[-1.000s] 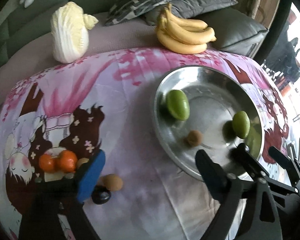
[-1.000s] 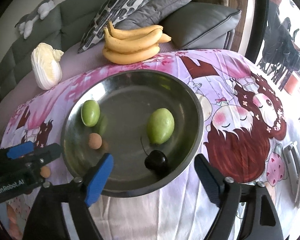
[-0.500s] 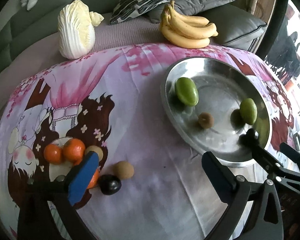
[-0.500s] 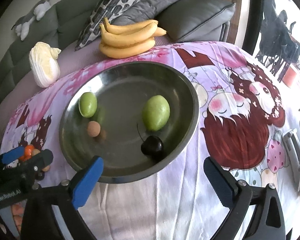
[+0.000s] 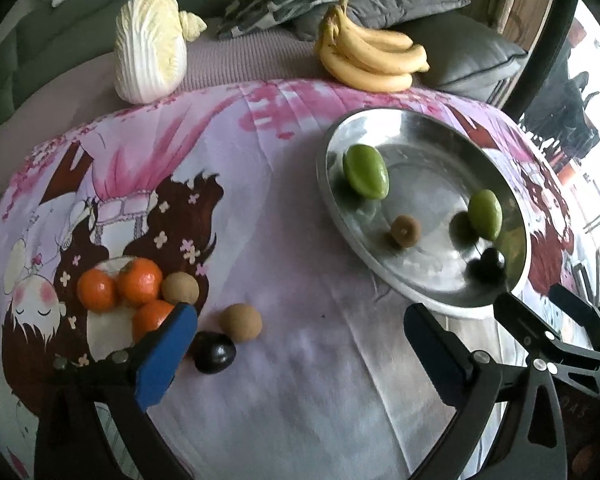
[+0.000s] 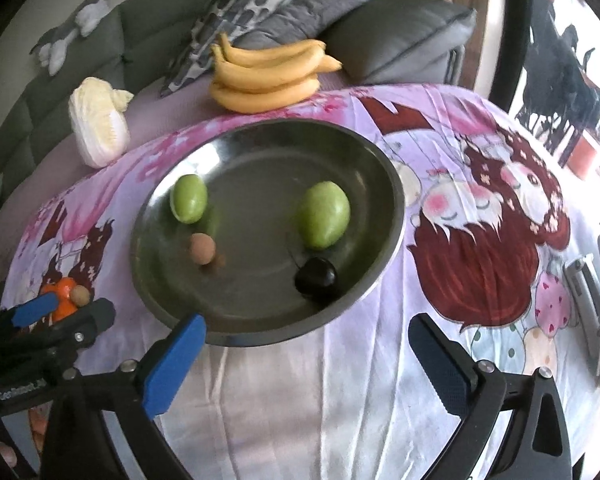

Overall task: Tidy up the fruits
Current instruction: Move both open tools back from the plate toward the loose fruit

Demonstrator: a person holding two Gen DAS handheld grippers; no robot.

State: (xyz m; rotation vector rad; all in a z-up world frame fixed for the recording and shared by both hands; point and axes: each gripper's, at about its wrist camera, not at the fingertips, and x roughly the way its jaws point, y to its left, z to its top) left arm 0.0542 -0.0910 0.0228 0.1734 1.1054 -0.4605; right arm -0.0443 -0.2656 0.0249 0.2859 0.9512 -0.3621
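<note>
A steel bowl [image 6: 396,208] on the printed cloth holds two green fruits [image 6: 189,198] [image 6: 323,214], a brown longan [image 6: 202,249] and a black cherry [image 6: 315,278]. My right gripper [image 6: 307,324] stands open just in front of the bowl's near rim, nothing between its fingers. In the left wrist view, three oranges [image 5: 139,281], two longans [image 5: 241,322] and a dark cherry [image 5: 215,351] lie loose on the cloth. My left gripper [image 5: 300,316] hangs open above the cloth, its left pad [image 5: 164,356] beside the dark cherry and partly over one orange.
A banana bunch [image 5: 370,62] and a napa cabbage [image 5: 148,50] lie at the cloth's far edge, with grey cushions [image 6: 396,40] and a sofa behind. Metal objects [image 6: 592,292] lie at the right edge. The right gripper [image 5: 532,300] shows by the bowl's near rim [image 5: 440,304].
Both grippers' jaws have spread wider. The left gripper has shifted toward the loose fruits, which now sit nearer its left pad. The right gripper has drawn back a little from the bowl.
</note>
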